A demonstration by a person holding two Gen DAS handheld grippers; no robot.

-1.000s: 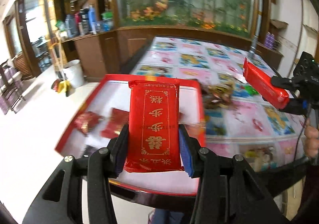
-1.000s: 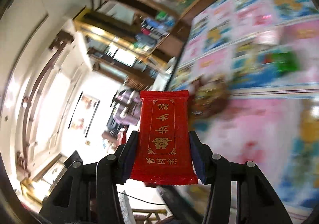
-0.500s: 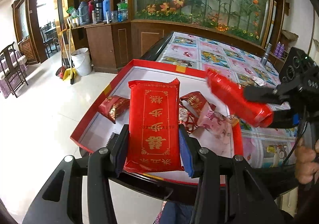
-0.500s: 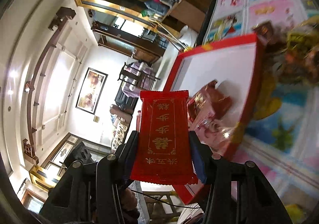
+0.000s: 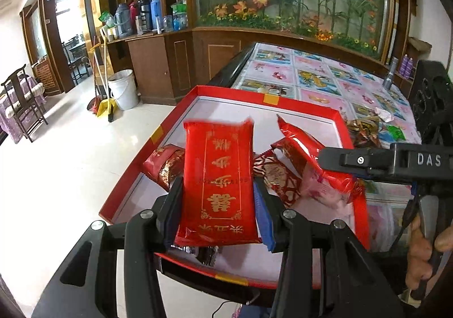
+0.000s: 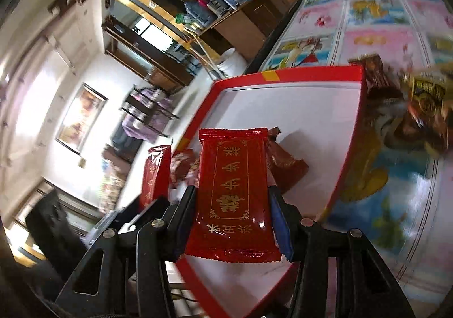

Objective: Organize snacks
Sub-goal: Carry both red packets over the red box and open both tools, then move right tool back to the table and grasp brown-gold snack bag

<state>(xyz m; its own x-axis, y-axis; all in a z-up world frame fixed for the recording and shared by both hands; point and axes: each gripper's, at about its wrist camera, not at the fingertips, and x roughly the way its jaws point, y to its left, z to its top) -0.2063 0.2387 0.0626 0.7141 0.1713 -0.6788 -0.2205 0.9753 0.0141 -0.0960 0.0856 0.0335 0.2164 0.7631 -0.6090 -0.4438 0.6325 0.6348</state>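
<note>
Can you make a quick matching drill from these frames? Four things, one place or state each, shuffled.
Things:
1. left gripper
2. red box
3. white bucket
4. loose snacks

States:
A. on the floor by the cabinet
B. on the table, outside the box
C. shut on a red packet
D. open, with a few snacks inside

Pairs: 1-C, 2-D, 3-A, 4-B

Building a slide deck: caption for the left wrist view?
Left gripper and right gripper each carry a red snack packet above the red tray.
</note>
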